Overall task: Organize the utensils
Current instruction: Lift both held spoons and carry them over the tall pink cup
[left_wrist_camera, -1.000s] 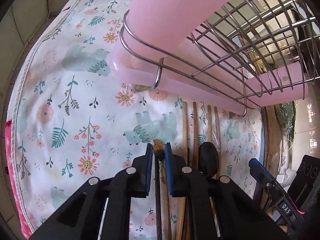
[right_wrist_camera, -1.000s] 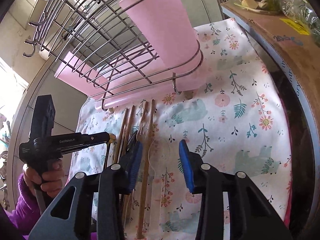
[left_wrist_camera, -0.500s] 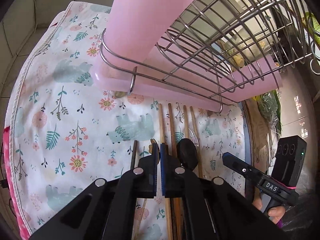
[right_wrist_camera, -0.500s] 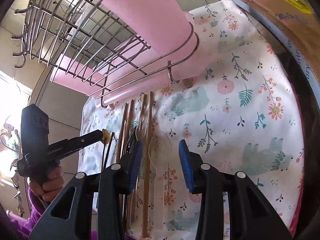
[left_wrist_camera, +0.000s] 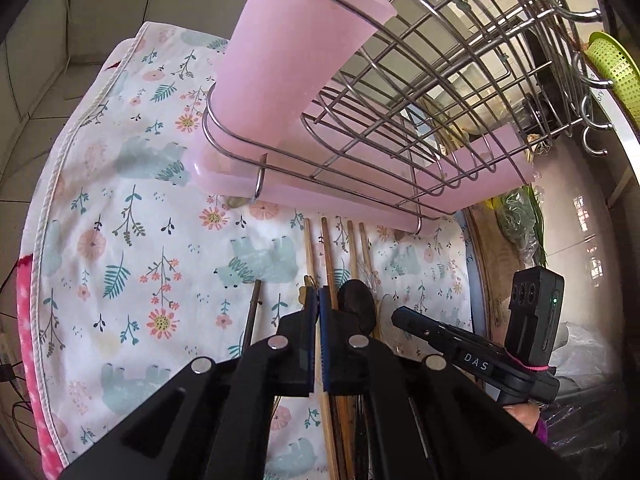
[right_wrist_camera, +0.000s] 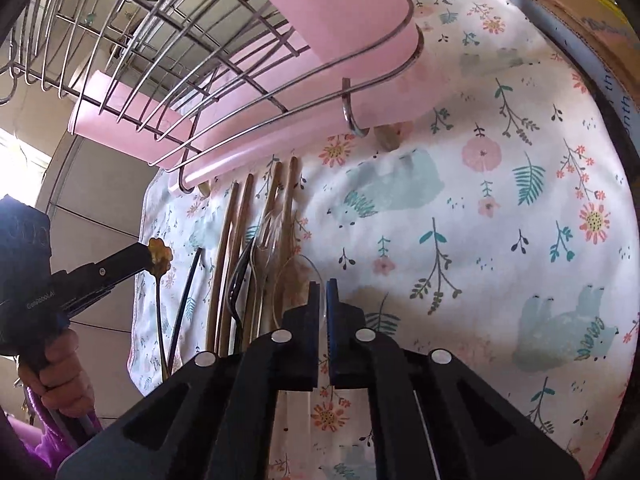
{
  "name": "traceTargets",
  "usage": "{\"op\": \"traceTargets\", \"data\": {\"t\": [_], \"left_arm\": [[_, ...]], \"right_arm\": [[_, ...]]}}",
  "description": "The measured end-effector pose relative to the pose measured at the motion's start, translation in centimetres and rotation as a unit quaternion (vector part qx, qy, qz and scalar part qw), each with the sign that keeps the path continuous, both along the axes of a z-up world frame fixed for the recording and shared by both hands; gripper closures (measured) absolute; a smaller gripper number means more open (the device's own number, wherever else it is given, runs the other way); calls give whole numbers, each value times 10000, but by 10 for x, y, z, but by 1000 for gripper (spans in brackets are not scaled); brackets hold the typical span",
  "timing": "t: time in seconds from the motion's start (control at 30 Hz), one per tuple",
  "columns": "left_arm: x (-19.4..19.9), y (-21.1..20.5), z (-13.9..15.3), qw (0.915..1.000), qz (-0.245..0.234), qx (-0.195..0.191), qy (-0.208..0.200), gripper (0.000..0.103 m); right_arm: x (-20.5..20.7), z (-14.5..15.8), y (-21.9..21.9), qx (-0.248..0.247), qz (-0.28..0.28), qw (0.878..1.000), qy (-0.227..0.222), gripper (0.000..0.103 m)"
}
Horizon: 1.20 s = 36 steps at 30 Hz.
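Patience is what this lift is asking of you: both sets of fingers are closing on thin utensils, so raise each one straight up and clear of its neighbours before swinging toward the pink cup (left_wrist_camera: 296, 60) in the wire rack (left_wrist_camera: 440, 92).

Your left gripper (left_wrist_camera: 317, 312) is pinching the gold spoon (right_wrist_camera: 160, 258) with its fingers nearly shut on the flower-shaped end, which is poking just past the fingertips; seen from the right wrist, the slim handle is hanging down below them. Keep it upright so it is not swinging.

Your right gripper (right_wrist_camera: 322, 300) is closing on the clear plastic spoon (right_wrist_camera: 308, 276), fingers almost together, the pale bowl lying between the pads and touching the wooden spoon beside it. Whether the grip is firm, you cannot tell.

The remaining chopsticks (right_wrist_camera: 236, 248) and fork are lying in a row on the floral cloth (right_wrist_camera: 500, 208), near the rack-side edge of the bench.
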<state>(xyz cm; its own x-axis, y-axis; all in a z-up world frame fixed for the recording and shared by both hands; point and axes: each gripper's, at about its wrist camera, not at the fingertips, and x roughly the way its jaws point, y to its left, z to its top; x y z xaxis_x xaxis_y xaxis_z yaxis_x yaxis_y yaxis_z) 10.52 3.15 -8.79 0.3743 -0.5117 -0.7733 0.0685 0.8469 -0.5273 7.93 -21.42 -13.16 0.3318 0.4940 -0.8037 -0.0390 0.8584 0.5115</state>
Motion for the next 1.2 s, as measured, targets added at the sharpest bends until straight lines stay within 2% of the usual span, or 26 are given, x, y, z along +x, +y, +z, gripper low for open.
{"op": "traceTargets", "data": {"t": [0.23,0.37,0.7,1.2], "left_arm": [[-14,9,26,9993,18,-64,-357,102],[-22,16,39,9982,110,-39,-590,102],[-41,29,83,9912,400,-141,-1254,102],[-54,35,148,9772,434,-344,-2049,102]], "right_arm": [[-19,24,-4,-49,-130,9987,-483,101],[-32,44,-5,-219,-222,9954,-909,101],[-55,94,-7,-518,-381,9784,-1966,101],[-65,150,-28,-466,-655,9602,-2675,101]]}}
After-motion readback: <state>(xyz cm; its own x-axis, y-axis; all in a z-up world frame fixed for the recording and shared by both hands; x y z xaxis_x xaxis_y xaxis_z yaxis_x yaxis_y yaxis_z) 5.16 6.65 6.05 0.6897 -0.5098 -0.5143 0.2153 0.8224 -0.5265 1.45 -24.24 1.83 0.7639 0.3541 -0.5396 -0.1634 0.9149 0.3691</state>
